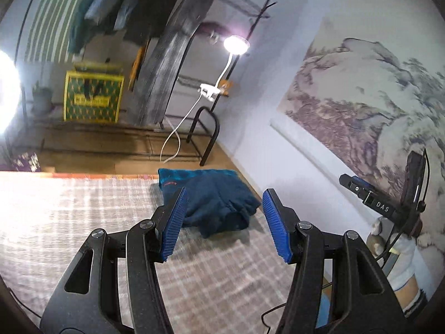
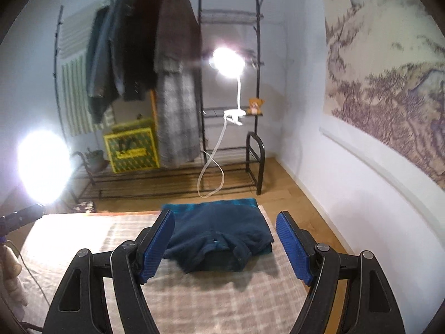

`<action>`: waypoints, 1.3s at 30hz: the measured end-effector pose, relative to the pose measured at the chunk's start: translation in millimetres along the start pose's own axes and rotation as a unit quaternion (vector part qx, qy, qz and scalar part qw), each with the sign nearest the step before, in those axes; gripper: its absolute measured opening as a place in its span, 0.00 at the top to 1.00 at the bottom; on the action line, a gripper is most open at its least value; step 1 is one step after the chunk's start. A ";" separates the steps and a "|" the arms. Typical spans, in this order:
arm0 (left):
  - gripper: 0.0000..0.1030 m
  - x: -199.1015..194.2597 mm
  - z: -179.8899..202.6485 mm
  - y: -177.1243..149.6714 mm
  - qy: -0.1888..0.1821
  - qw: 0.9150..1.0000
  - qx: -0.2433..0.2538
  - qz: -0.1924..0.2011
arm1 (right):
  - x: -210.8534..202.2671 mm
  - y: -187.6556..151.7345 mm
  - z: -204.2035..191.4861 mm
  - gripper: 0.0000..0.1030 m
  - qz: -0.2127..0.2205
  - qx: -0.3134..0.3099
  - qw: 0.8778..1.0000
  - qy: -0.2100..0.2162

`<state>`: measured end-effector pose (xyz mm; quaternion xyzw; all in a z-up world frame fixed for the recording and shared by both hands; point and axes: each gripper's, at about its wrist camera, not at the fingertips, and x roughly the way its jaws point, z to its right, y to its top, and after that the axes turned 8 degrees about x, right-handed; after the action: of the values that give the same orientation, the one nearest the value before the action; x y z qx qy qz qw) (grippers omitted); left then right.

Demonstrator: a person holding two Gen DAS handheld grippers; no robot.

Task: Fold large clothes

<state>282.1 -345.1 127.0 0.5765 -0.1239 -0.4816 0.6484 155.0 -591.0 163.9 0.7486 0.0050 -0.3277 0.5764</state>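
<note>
A folded dark blue garment point(image 1: 214, 197) lies at the far right end of the checked bed cover point(image 1: 83, 217); the right wrist view shows this folded garment point(image 2: 219, 233) lying flat with a teal layer under it. My left gripper point(image 1: 224, 211) hangs open above the cover, nearer than the garment, with nothing between its blue pads. The right gripper point(image 2: 225, 235) is also open and empty, raised above the bed cover point(image 2: 194, 300) and apart from the garment. The right gripper point(image 1: 383, 208) also shows at the right edge of the left wrist view, held by a white-gloved hand point(image 1: 400, 253).
A black clothes rack point(image 2: 200, 89) with hanging coats stands past the bed's end, with a yellow-green bag point(image 2: 130, 150) and a potted plant point(image 2: 94, 160) on its lower shelf. A clip lamp point(image 2: 228, 61) and a second bright light point(image 2: 41, 167) glare. A wall with a landscape hanging point(image 2: 389, 83) runs along the right.
</note>
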 end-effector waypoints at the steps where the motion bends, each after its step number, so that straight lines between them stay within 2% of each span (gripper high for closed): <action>1: 0.43 -17.4 7.6 -1.1 -0.001 1.000 0.007 0.005 | -17.0 -0.9 -3.9 0.25 0.006 -0.002 1.000 0.003; 6: 0.43 -79.2 38.1 -13.8 0.004 0.999 0.041 0.003 | -89.6 -13.8 -21.3 0.22 0.022 -0.009 0.999 0.028; 14: 0.43 -174.9 79.4 -45.6 0.017 0.995 0.096 0.029 | -174.3 -47.1 -31.2 0.22 0.039 -0.003 0.998 0.052; 23: 0.43 -253.9 104.3 -56.0 0.018 0.992 0.113 0.061 | -263.2 -59.2 -38.1 0.21 0.076 -0.011 0.995 0.056; 27: 0.43 -276.2 114.7 -62.6 0.022 0.990 0.126 0.065 | -287.1 -67.4 -38.8 0.20 0.085 -0.009 0.995 0.060; 33: 0.43 -292.8 121.8 -78.6 0.027 0.989 0.131 0.060 | -300.3 -88.0 -39.1 0.16 0.078 -0.004 0.994 0.079; 35: 0.34 -295.0 121.0 -86.9 0.028 0.990 0.129 0.058 | -300.0 -97.5 -41.8 0.16 0.075 -0.009 0.994 0.075; 36: 0.26 -294.1 119.5 -90.7 0.028 0.990 0.128 0.058 | -299.3 -103.7 -43.7 0.15 0.073 -0.012 0.995 0.071; 39: 0.24 -287.4 112.9 -102.7 0.033 0.990 0.126 0.053 | -294.0 -118.0 -46.5 0.09 0.070 -0.008 0.996 0.063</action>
<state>6.6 -182.3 185.7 0.6619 -0.1923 -0.4079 0.5988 -98.8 -402.2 214.0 0.7619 -0.0082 -0.2384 0.6021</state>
